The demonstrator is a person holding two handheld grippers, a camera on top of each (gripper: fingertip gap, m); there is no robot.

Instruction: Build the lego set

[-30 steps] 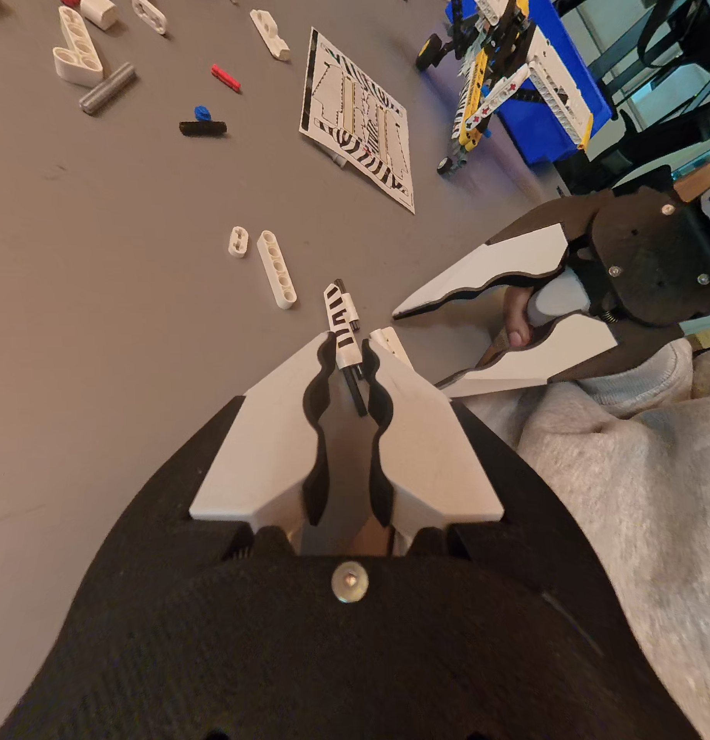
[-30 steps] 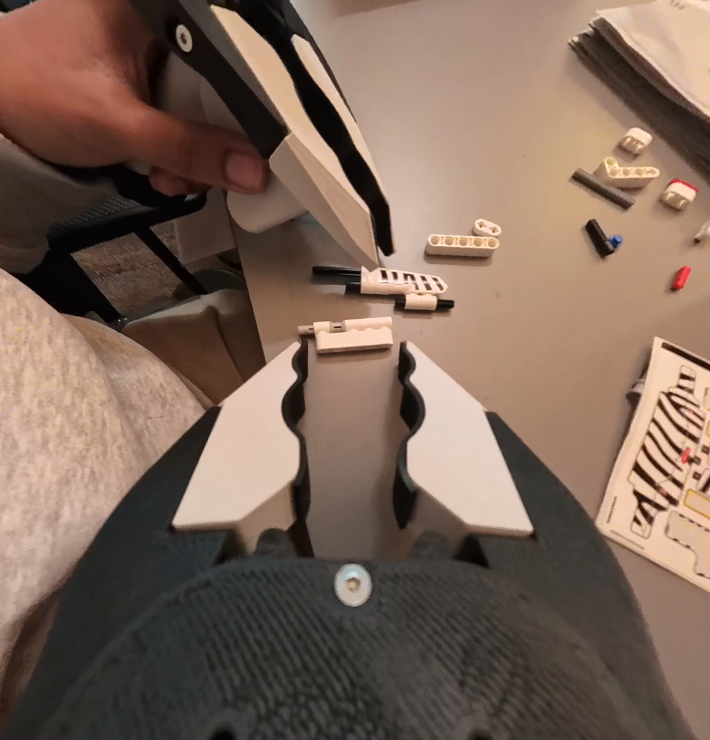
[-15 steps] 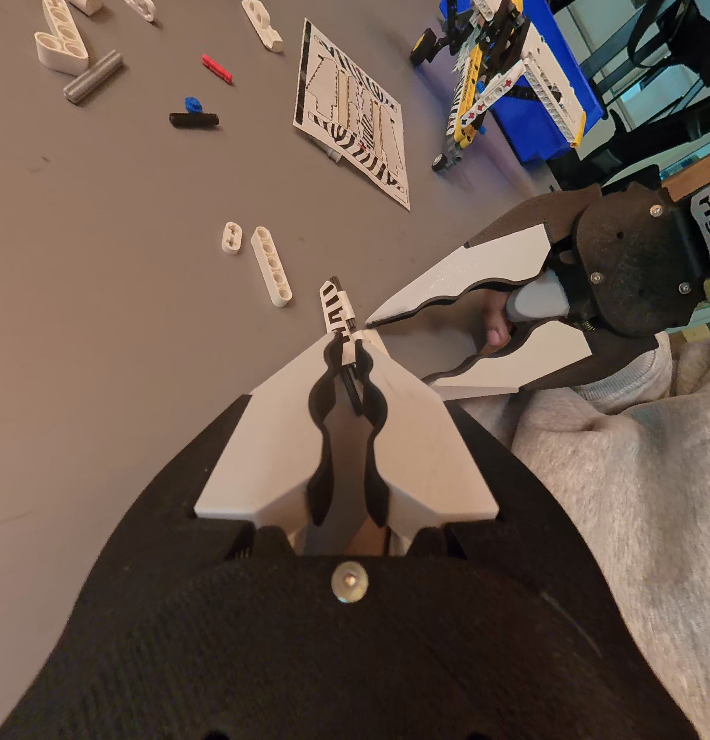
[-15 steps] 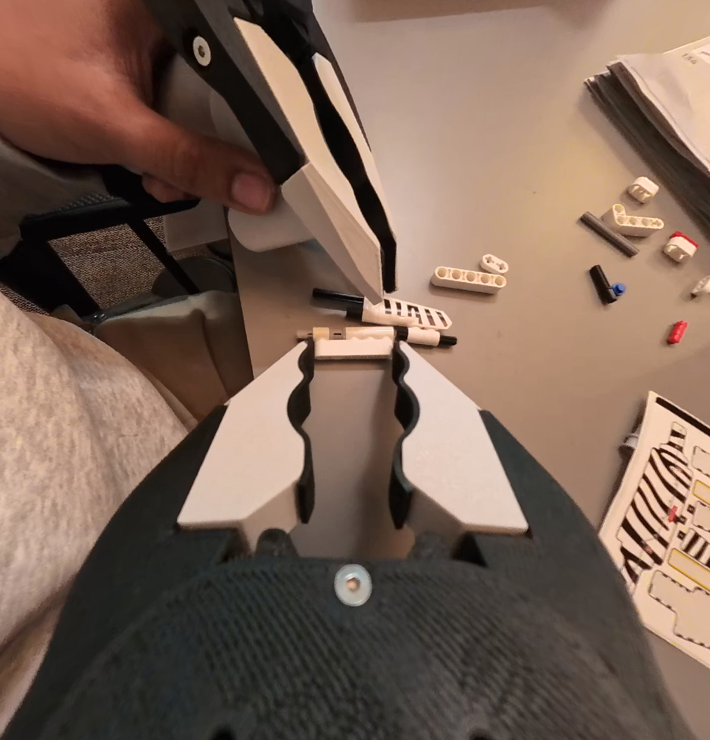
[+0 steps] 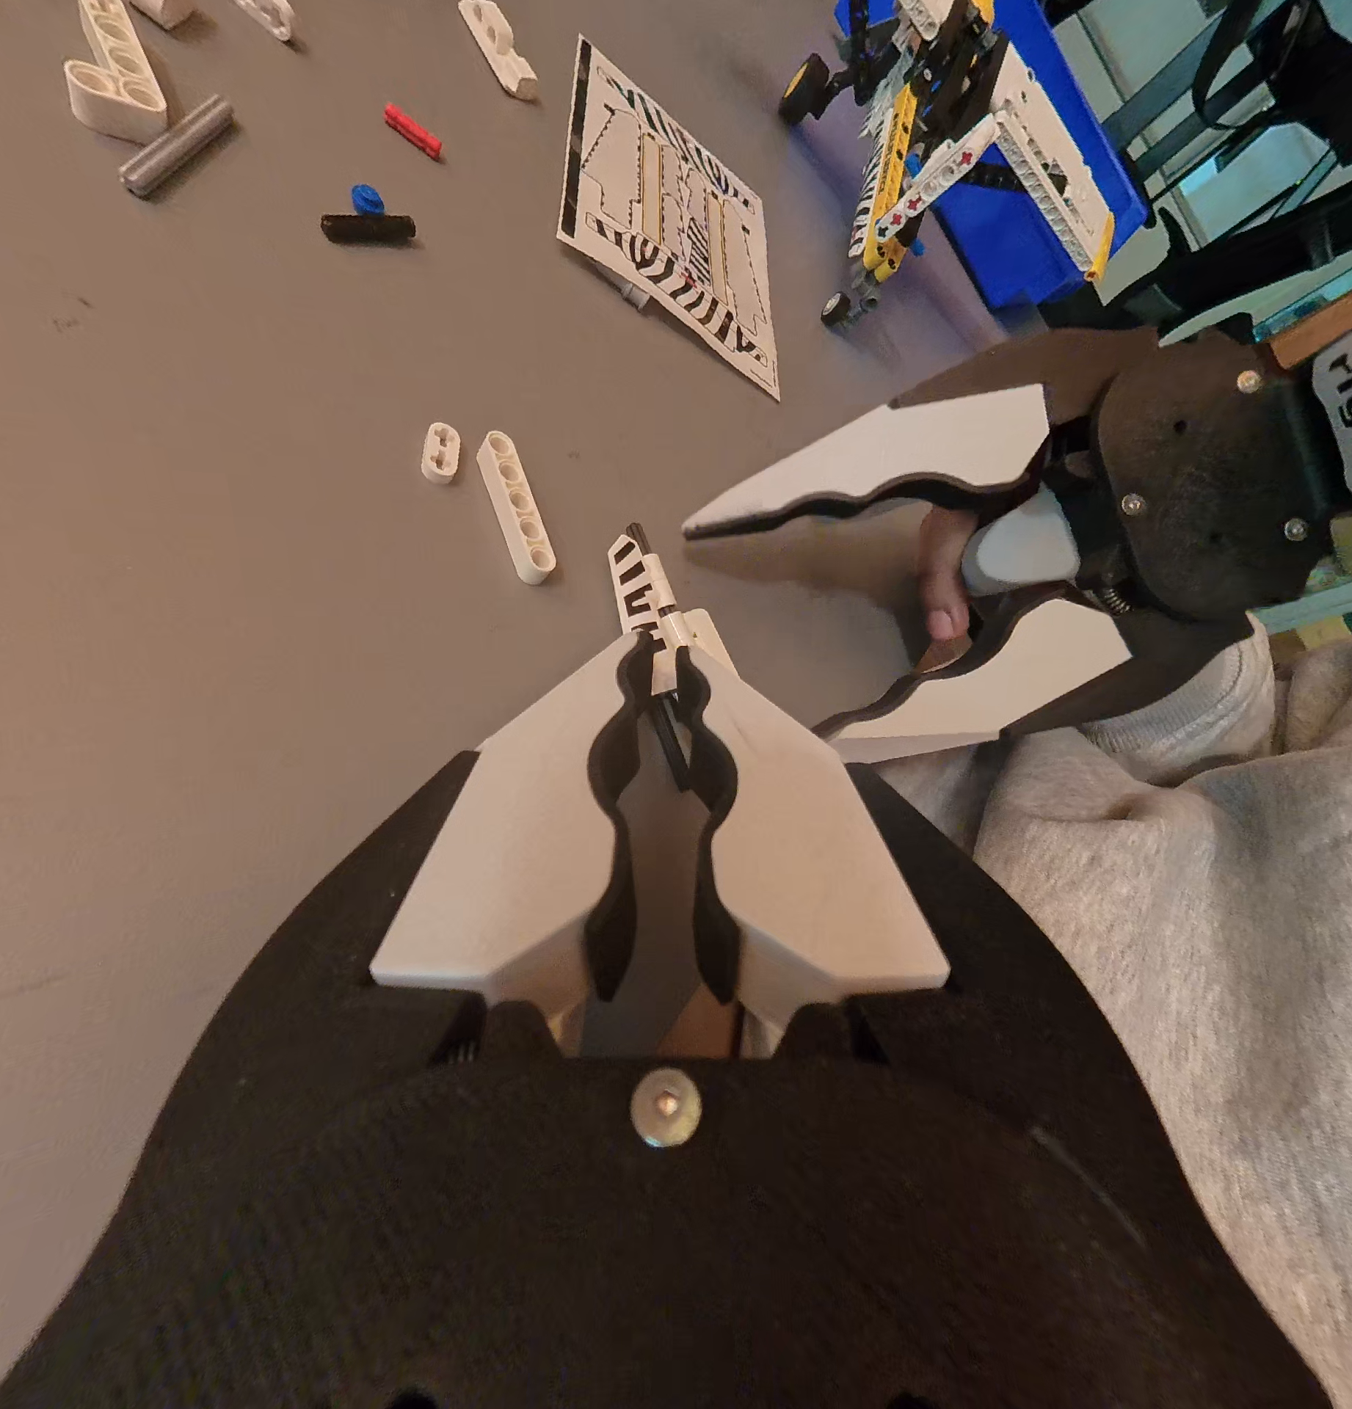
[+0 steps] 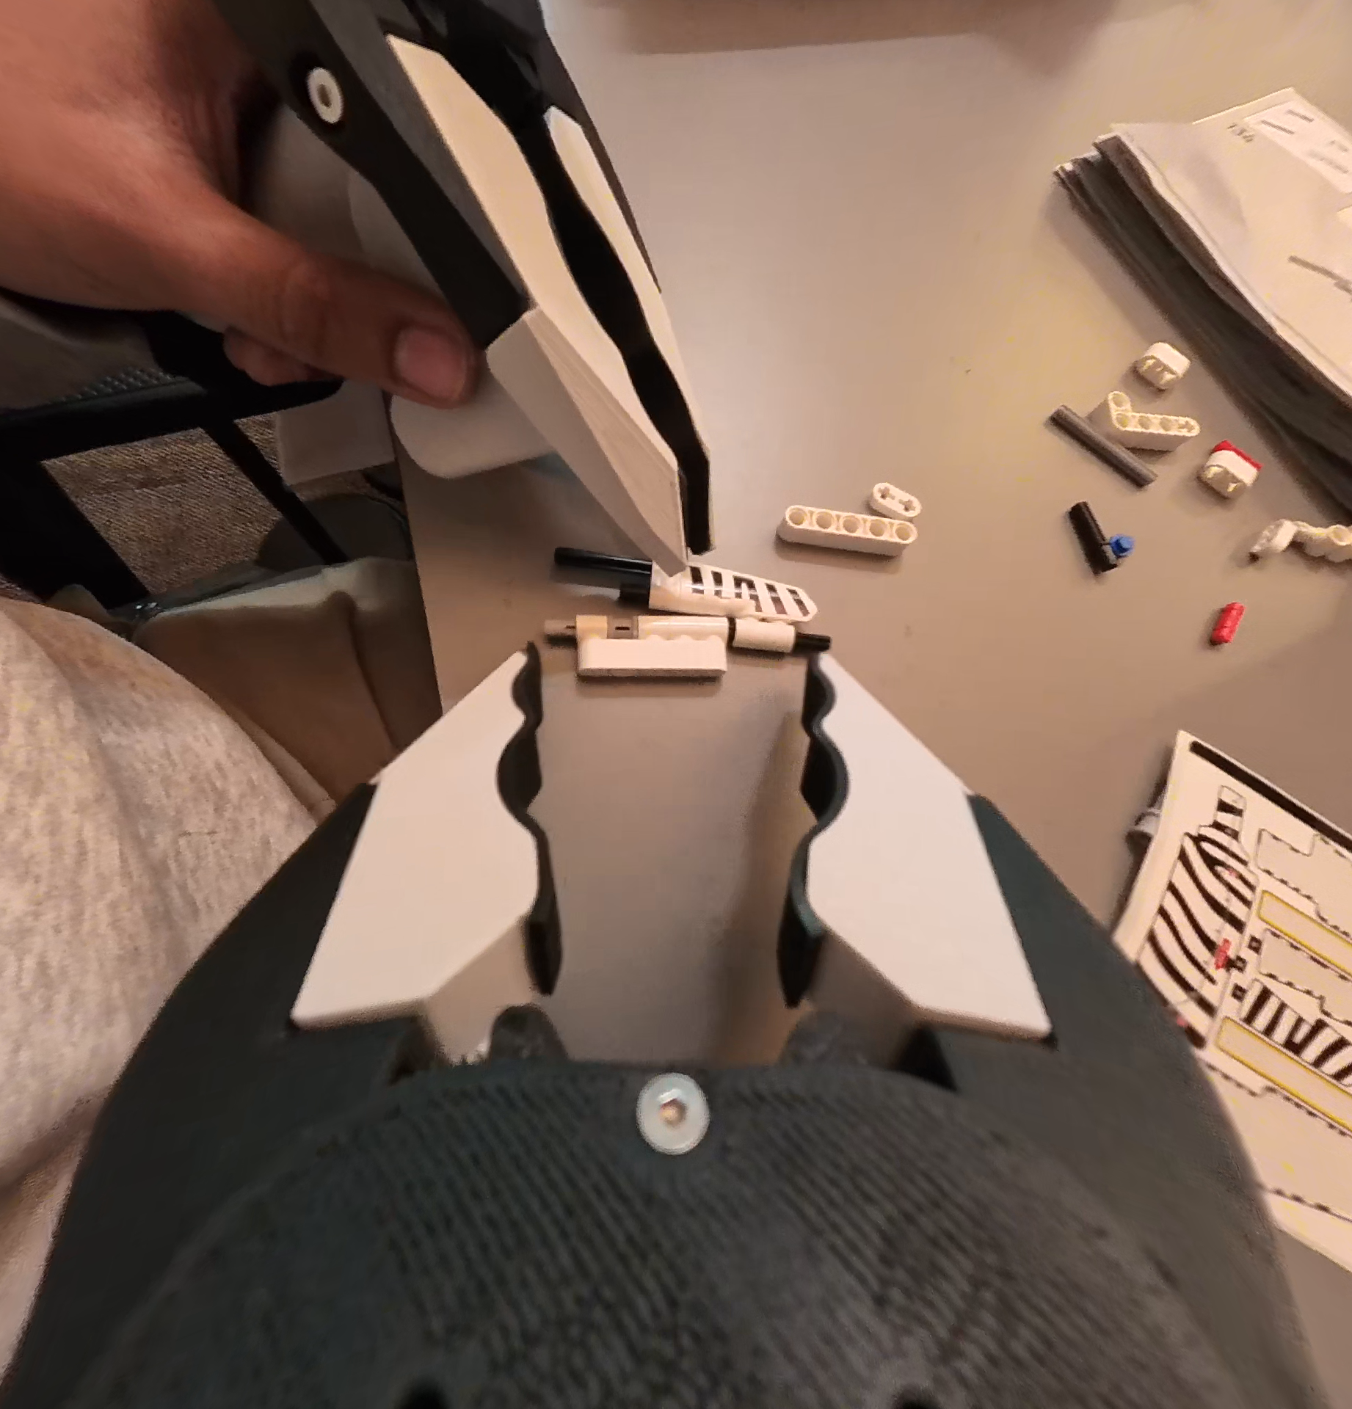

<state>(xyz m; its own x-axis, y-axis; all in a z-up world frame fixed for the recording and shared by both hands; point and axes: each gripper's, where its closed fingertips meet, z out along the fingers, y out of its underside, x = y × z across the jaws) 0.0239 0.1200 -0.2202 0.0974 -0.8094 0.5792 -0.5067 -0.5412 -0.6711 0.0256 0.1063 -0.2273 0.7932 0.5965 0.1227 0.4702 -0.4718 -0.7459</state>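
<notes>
A zebra-striped white piece on black axles [image 5: 633,581] lies near the table's front edge. My left gripper [image 5: 658,648] is shut on its near end, with a black axle running back between the fingers. In the right wrist view, the left gripper [image 6: 687,553] comes down from the upper left onto the striped piece [image 6: 741,596]. A white ridged piece [image 6: 650,648] lies right against the striped piece's axle. My right gripper [image 6: 673,665] is open, its tips either side of that white piece without touching it. It also shows in the left wrist view [image 5: 757,629].
Loose parts lie farther out: a white five-hole beam [image 5: 517,507], a small white link [image 5: 439,452], a black pin [image 5: 368,227], a red pin [image 5: 412,131] and a sticker sheet [image 5: 673,221]. A part-built model [image 5: 924,129] stands by a blue bin [image 5: 1039,190]. Stacked booklets [image 6: 1230,213] lie at the far right. The tips of both grippers are at nearly the same place.
My left gripper has shut on the striped piece. The white ridged piece now lies against its axle. My right gripper moved up to that piece and its jaws have opened wider.
</notes>
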